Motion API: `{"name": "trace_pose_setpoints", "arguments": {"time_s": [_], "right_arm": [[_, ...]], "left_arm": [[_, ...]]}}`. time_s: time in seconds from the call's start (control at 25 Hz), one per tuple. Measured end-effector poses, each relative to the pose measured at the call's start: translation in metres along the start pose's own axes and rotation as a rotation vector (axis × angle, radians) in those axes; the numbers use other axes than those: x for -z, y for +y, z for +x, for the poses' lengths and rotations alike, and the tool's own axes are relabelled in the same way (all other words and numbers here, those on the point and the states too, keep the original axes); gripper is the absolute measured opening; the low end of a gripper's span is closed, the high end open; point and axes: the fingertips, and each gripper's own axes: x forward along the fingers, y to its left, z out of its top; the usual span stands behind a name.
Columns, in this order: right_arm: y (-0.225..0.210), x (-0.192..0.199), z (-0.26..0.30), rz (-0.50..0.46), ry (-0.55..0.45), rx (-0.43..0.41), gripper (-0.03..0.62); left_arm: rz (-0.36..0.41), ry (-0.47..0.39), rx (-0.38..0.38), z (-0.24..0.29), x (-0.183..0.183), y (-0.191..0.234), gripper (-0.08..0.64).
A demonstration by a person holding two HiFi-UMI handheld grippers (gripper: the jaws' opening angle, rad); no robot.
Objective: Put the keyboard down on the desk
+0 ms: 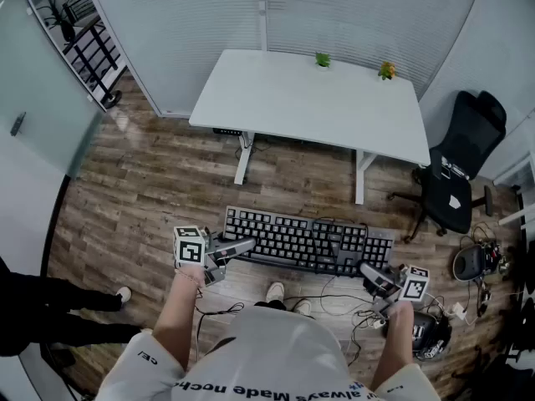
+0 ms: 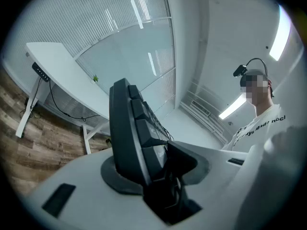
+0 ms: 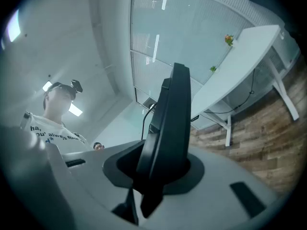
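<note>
A black keyboard [image 1: 308, 241] hangs level in the air above the wooden floor, some way short of the white desk [image 1: 309, 98]. My left gripper [image 1: 242, 246] is shut on the keyboard's left end, and my right gripper [image 1: 368, 271] is shut on its right end. In the left gripper view the keyboard [image 2: 134, 131] stands edge-on between the jaws, keys facing right, with the desk [image 2: 62, 75] beyond. In the right gripper view the keyboard [image 3: 168, 128] is a dark slab clamped between the jaws, with the desk [image 3: 240, 66] beyond at the right.
Two small plants [image 1: 323, 59] [image 1: 386, 71] stand at the desk's far edge. A black office chair [image 1: 456, 182] sits right of the desk. Cables and gear [image 1: 476, 261] lie on the floor at right. A person's legs [image 1: 58, 307] show at the left edge. A shelf rack [image 1: 88, 44] stands far left.
</note>
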Motion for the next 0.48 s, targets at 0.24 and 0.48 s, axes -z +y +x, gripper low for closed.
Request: {"name": "trace_pose_setpoints", "arguments": {"time_s": [0.24, 0.48], "right_arm": [[-0.0038, 0.001, 0.002, 0.01, 0.0, -0.009, 0.11], [-0.0011, -0.0028, 0.005, -0.013, 0.001, -0.016, 0.118]], "left_arm": [[0.005, 0.0, -0.013, -0.0024, 0.0005, 0.0011, 0.181], [0.008, -0.005, -0.013, -0.0038, -0.0021, -0.001, 0.181]]}}
